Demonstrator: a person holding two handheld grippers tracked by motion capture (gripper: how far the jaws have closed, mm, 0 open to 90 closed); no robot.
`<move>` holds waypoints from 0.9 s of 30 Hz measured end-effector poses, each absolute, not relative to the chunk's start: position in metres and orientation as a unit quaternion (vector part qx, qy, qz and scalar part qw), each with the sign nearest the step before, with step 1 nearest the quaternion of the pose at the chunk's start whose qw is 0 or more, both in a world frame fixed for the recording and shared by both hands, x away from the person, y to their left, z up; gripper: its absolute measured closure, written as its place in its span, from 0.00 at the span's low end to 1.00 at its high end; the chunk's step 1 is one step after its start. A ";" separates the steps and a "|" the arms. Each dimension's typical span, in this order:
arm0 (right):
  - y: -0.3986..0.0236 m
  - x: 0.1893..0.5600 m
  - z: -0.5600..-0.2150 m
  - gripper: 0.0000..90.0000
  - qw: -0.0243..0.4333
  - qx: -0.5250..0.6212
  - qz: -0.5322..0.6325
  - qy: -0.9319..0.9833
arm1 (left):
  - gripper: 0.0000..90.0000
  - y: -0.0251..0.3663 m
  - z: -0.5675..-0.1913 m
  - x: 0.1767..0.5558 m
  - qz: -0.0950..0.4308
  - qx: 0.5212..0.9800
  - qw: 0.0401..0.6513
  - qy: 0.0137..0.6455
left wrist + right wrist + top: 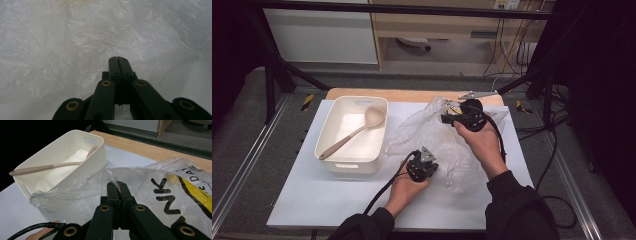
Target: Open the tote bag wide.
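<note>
While both grippers work the clear plastic bag (432, 135) at the middle of the white table (312, 200), the entry reads as follows.

Item: bag, crumpled, thin film, black and yellow print on one face (175, 192); lies just right of the bin (328, 135), its edge touching or nearly touching the bin wall.

Left gripper (424, 162): at the bag's near edge, jaws pressed together; its own view looks straight into wrinkled film (75, 50). Whether a fold is caught between the tips cannot be told.

Right gripper (451, 119): at the bag's far side, jaws closed, pinching a raised ridge of film (117, 182) at the tips.

Bin: cream, open-topped, holding a spoon (357, 131) laid aslant, bowl toward the far end.

Step judged in hand: spreading or opening the bag between two holds.

Handling notes: keep the right pinch firm, since film slips easily. Confirm the left tips hold one layer only, not both, if the mouth is to part. Draw the holds apart slowly and level. Avoid dragging the bag against the bin, which could shift it.
</note>
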State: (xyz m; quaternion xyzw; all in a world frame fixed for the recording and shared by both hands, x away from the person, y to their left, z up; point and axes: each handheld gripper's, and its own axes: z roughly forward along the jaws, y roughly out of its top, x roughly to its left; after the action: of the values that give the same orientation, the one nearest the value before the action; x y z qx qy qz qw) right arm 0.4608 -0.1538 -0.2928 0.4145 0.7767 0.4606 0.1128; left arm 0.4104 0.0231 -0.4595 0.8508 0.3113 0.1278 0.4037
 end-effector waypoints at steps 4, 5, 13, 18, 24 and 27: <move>-0.153 0.461 -0.293 1.00 0.113 0.413 0.460 0.778 | 1.00 0.024 -0.459 0.410 0.127 0.851 0.405 0.310; -0.153 0.461 -0.293 1.00 0.112 0.414 0.459 0.778 | 1.00 0.024 -0.459 0.410 0.127 0.851 0.405 0.310; -0.149 0.460 -0.296 1.00 0.109 0.413 0.456 0.781 | 1.00 0.033 -0.440 0.398 0.116 0.845 0.423 0.305; -0.145 0.460 -0.298 1.00 0.103 0.411 0.456 0.782 | 1.00 0.045 -0.419 0.390 0.107 0.839 0.439 0.304; -0.148 0.459 -0.302 1.00 0.104 0.414 0.449 0.785 | 1.00 0.064 -0.394 0.378 0.112 0.838 0.443 0.299; -0.150 0.458 -0.305 1.00 0.103 0.417 0.448 0.784 | 1.00 0.075 -0.381 0.374 0.114 0.835 0.448 0.299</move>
State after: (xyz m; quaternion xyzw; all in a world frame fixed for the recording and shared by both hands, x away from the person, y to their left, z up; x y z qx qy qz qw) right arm 0.4580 -0.1497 -0.3050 0.4171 0.7842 0.4478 0.1026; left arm 0.3745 0.0754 -0.3813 0.8349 0.2992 0.1138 0.4477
